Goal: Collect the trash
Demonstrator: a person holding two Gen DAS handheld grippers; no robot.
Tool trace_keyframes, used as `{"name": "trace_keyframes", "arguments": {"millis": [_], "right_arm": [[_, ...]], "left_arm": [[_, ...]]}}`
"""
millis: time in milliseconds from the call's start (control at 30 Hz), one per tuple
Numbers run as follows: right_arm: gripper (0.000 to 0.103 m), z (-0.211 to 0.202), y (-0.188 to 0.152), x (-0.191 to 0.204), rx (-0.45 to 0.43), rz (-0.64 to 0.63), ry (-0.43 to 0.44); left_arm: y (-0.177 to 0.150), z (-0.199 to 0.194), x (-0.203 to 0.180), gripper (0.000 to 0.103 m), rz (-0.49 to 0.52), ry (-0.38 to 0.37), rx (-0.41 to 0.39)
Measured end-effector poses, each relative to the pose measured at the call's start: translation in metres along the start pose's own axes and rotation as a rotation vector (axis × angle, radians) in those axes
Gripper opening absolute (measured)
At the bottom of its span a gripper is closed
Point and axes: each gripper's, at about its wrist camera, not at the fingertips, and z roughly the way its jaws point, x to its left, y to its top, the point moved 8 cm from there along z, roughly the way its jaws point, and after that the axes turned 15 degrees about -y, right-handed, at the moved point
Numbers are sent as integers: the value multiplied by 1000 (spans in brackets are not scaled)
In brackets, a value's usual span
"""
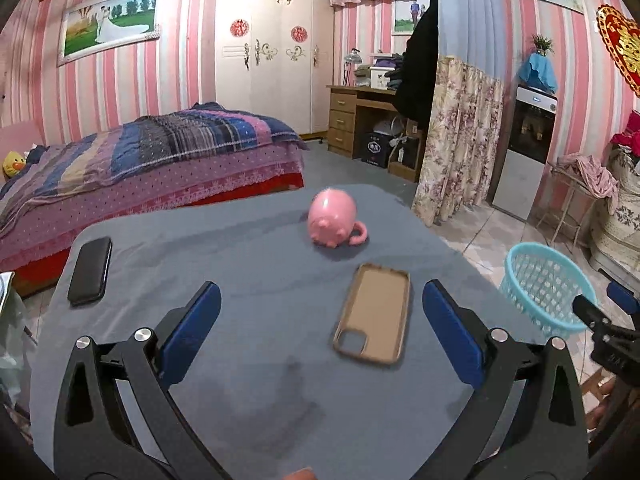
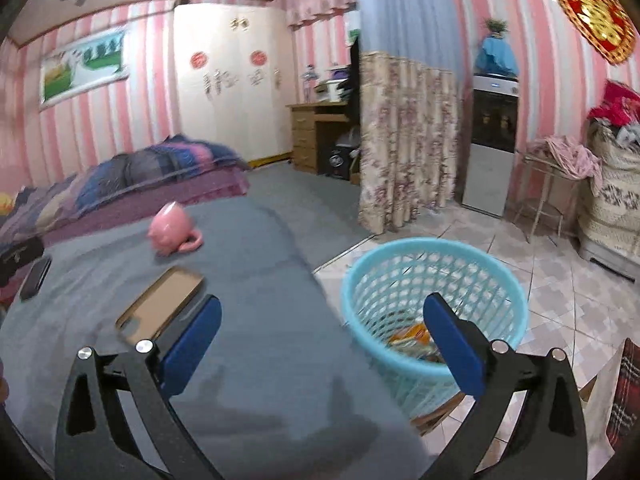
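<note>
A grey-blue cloth covers the worktop (image 1: 248,264), which fills the near and middle ground, with a bed (image 1: 152,152) beyond its far left edge. On the tiled floor just off the worktop's right edge stands a light blue mesh basket (image 2: 436,280), and orange and yellow wrappers (image 2: 412,336) lie inside at its bottom. On the cloth, a pink pig-shaped mug (image 1: 332,220) lies tipped on its side toward the far end, a tan phone case (image 1: 374,314) lies open side up nearer, and a black phone (image 1: 90,270) lies flat at the left edge. The left gripper (image 1: 322,332) hangs above the worktop, fingers wide with nothing between them. The right gripper (image 2: 322,340) is over the worktop's right edge beside the basket, fingers likewise wide and empty.
</note>
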Motion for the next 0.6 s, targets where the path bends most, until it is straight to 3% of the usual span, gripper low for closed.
{"name": "trace_keyframes", "arguments": {"millis": [300, 600], "right_arm": [[99, -30, -20, 44, -29, -49, 7], [99, -41, -37, 86, -3, -50, 57]], "left_arm": [[-20, -32, 20, 98, 10, 5, -14], [-38, -35, 38, 98, 7, 21, 0]]}}
